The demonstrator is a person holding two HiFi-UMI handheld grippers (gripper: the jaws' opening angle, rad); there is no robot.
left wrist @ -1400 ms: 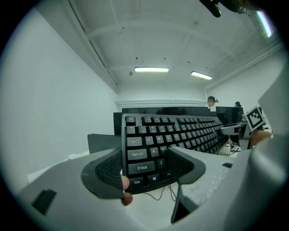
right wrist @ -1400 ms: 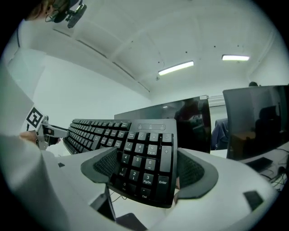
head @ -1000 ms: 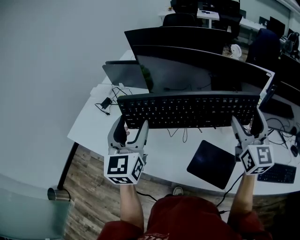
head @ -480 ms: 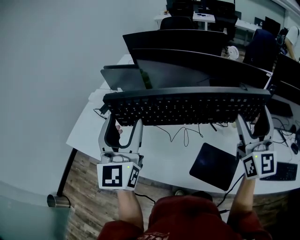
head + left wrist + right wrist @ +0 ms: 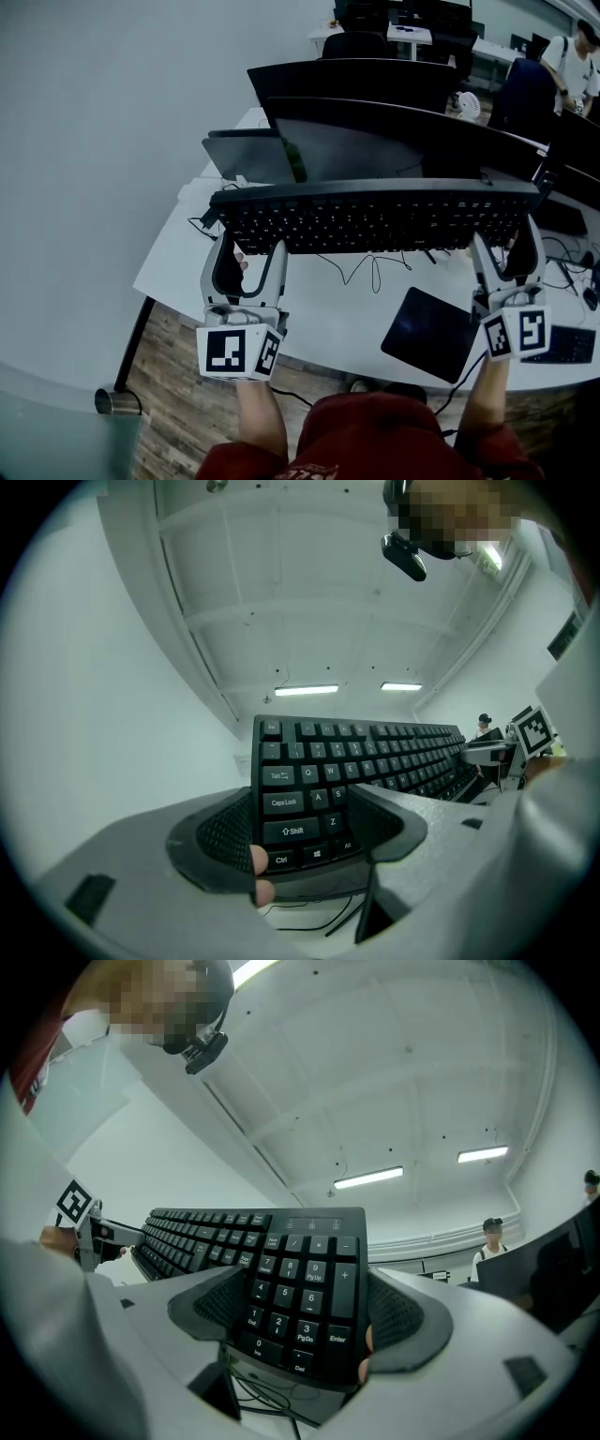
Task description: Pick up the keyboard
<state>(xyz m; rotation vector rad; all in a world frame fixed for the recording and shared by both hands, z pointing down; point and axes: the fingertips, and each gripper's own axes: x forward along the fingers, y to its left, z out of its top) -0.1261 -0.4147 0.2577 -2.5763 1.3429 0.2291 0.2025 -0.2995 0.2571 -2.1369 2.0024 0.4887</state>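
A long black keyboard hangs in the air above the white desk, held level at both ends. My left gripper is shut on its left end, jaws clamped over the Shift and Ctrl keys. My right gripper is shut on the right end, across the number pad. The keyboard's cable dangles down toward the desk. Both gripper views tilt up at the ceiling.
Two dark monitors stand just behind the keyboard, with a laptop at their left. A black mouse pad lies on the desk below, and a second keyboard at the right edge. A person stands at the back right.
The keyboard has been lifted higher off the desk and nearer to me over the last second, then held almost still. Both grippers stayed shut on its ends.
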